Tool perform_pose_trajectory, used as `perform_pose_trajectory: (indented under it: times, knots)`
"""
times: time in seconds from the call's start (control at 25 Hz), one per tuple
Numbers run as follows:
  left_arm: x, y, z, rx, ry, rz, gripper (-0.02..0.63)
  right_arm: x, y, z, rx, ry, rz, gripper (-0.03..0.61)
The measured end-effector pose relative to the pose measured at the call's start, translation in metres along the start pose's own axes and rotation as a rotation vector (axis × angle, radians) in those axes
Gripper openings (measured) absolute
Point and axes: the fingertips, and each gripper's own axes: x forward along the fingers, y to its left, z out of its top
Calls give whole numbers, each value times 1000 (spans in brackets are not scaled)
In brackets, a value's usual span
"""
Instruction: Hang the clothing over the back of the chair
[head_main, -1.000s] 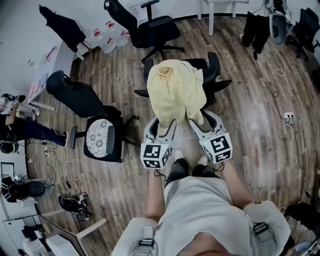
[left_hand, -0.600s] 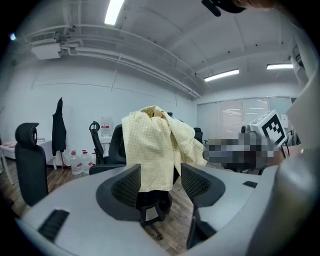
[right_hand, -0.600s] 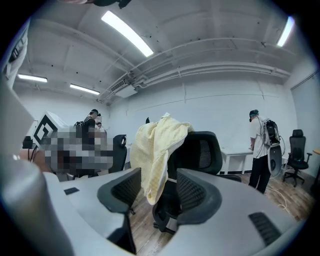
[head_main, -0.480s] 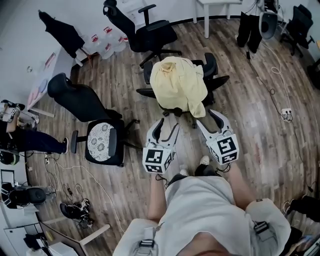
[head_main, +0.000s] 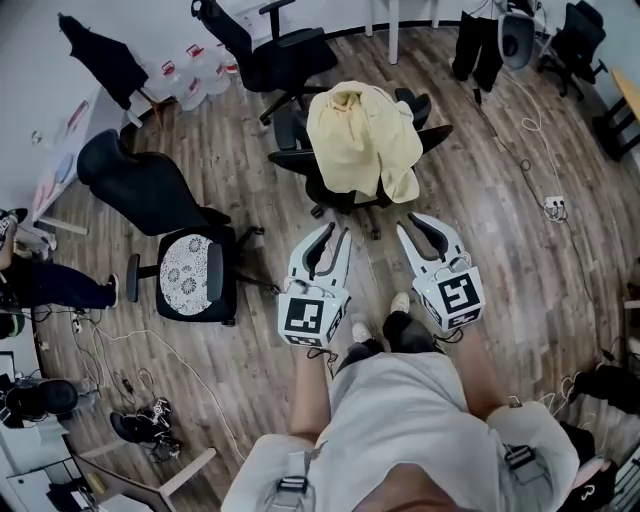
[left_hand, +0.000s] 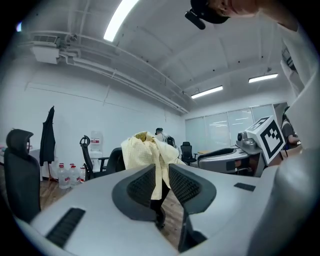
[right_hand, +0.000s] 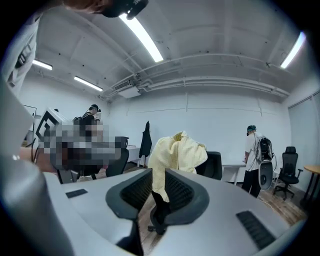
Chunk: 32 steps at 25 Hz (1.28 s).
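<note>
Yellow shirt (head_main: 362, 140) lies draped over the back of the far office chair (head_main: 290, 158), so hanging looks done; left gripper (head_main: 333, 238) and right gripper (head_main: 418, 228), jaws just narrowed yet apart, hold nothing.

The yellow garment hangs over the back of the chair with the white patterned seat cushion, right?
No. The yellow garment hangs over the back of the black office chair straight ahead; the chair with the white patterned cushion at left carries no clothing. The head view shows it.
</note>
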Motion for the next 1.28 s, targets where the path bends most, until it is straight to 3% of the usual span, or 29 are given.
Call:
perform_pose_trajectory:
  times: [0.36,0.56,0.8,1.28]
  knots:
    - [-34,-14,40,26,-77,-33,51,-33,26,52,-58,-99,18,52]
    - [-46,-21,57,47,-97,2,35,-47,32,70,-61,-154,69,35]
    - [-50,-32,47,35,-56,65,25,-58,26,63,-33,-151,112,21]
    - [-37,-54,43,46,-23,82,23,-59,19,47,-15,-135,191,20]
